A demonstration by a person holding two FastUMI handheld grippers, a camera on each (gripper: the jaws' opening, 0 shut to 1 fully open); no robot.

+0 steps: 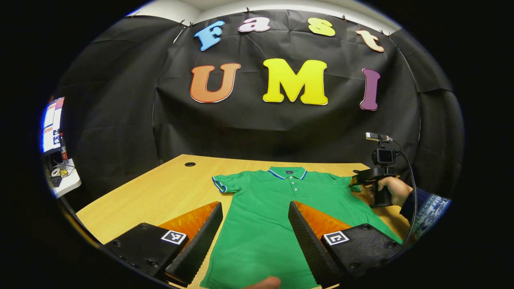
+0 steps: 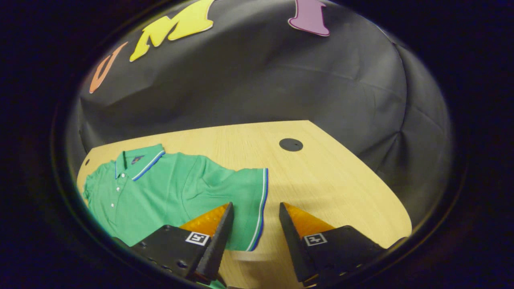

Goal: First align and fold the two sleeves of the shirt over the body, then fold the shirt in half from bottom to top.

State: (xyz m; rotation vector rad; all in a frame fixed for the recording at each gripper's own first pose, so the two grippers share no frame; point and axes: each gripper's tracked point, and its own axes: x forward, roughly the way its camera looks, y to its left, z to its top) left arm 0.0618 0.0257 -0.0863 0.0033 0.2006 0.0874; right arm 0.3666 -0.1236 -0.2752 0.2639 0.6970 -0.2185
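The left gripper (image 1: 255, 237) hovered with jaws wide and empty above the lower body of the green polo shirt (image 1: 273, 208), while the right gripper (image 2: 253, 237), jaws likewise wide and holding nothing, straddled the striped cuff of the right sleeve (image 2: 245, 192) without gripping it. In the left gripper view, a hand (image 1: 391, 190) held that right gripper at the sleeve near the desk's right edge. The shirt lay flat and face up along the middle of the wooden desk (image 1: 160, 188), collar toward the far edge, both sleeves spread outward. No fold appeared made; both sleeve folds and the bottom-to-top fold remained. No containers stood on the desk.
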